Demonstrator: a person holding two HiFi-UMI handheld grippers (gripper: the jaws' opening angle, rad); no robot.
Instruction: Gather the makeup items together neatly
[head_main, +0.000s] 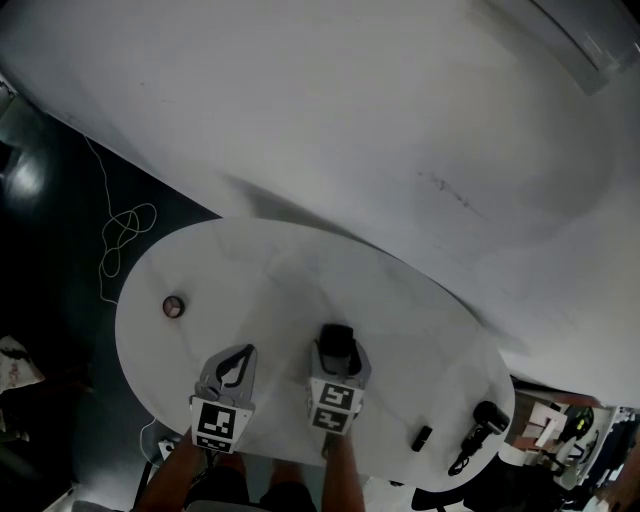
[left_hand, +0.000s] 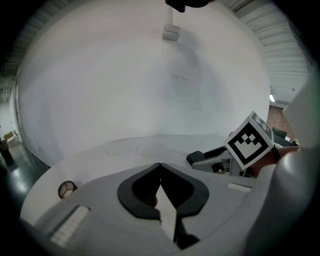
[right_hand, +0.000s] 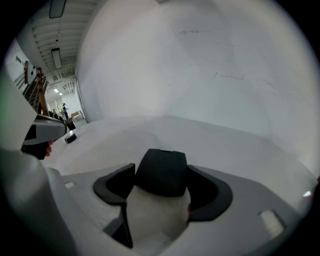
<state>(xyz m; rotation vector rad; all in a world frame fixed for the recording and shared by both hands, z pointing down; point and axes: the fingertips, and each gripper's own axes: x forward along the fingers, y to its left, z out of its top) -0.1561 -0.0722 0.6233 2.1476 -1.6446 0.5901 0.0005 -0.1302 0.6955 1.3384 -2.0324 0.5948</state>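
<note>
On the round white table (head_main: 260, 270), my right gripper (head_main: 337, 348) is shut on a white bottle with a black cap (right_hand: 161, 172), which stands up between the jaws. Beside it on the left, my left gripper (head_main: 243, 356) is shut with nothing in it, its fingertips meeting (left_hand: 160, 169). A small round compact (head_main: 173, 306) lies alone at the table's left, also visible low in the left gripper view (left_hand: 66, 189). At the right edge of the table lie a small black tube (head_main: 422, 437) and a larger black tool (head_main: 478, 426).
A pale curved wall (head_main: 400, 130) runs close behind the table. A white cable (head_main: 125, 235) is looped on the dark floor to the left. The right gripper's marker cube (left_hand: 248, 142) shows in the left gripper view.
</note>
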